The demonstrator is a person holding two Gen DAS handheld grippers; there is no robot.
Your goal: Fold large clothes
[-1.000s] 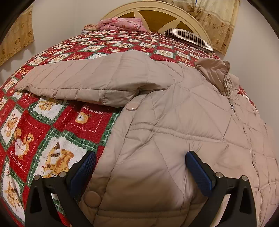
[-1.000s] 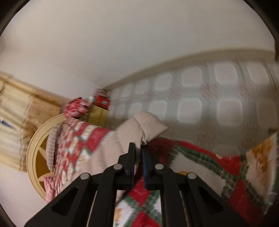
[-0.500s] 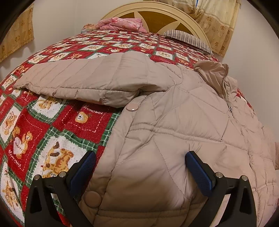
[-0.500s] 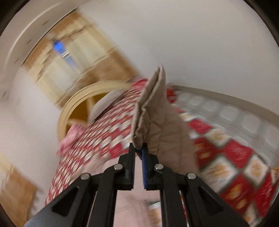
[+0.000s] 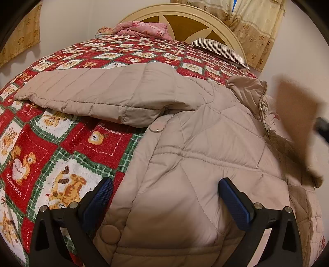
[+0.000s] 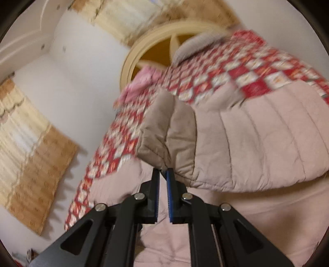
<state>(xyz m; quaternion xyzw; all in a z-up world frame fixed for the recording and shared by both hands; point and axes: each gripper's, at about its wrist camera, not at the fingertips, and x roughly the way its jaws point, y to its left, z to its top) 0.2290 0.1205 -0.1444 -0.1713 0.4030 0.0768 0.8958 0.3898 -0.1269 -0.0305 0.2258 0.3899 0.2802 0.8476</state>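
Now right hand-held gripper point(image 6: 162, 174) swung sleeve point(image 6: 164, 135) over jacket point(image 5: 185, 164), blurred.

A home bedroom: quilted bed point(image 5: 86, 141), arched headboard point(image 5: 185, 18), curtains point(image 5: 255, 30).

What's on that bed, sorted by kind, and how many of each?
Beige quilted puffer jacket: 1
Red, green and white teddy-bear patterned blanket: 1
Black-and-white striped pillow: 1
Pink floral bundle of bedding: 1
Total: 4
The left gripper hovers open over the jacket; the right gripper pinches the jacket's sleeve cuff.
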